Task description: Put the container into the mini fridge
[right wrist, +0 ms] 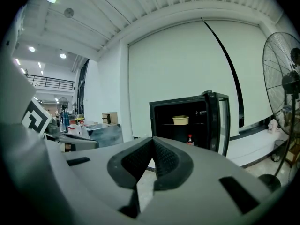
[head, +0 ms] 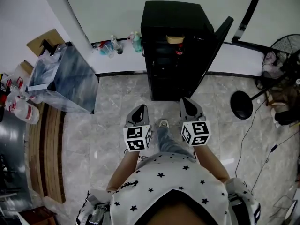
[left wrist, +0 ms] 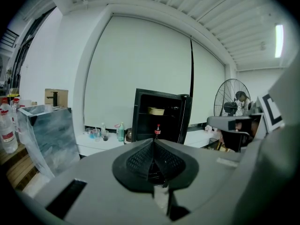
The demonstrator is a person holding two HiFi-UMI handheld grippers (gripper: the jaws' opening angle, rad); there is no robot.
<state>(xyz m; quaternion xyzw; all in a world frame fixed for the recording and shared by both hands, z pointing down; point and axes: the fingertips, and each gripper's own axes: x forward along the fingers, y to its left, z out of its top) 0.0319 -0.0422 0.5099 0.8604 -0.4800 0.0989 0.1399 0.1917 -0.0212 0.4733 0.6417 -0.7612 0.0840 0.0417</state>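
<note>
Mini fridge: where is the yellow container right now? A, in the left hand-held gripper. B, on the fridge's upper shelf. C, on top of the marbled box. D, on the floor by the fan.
B: the container sits on the upper shelf inside the open mini fridge, above the bottle.

Tan container sits upright inside the open black mini fridge.

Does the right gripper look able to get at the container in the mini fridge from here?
Probably yes: the fridge door stands open and only bare floor lies before the container, though the right gripper is shut.
</note>
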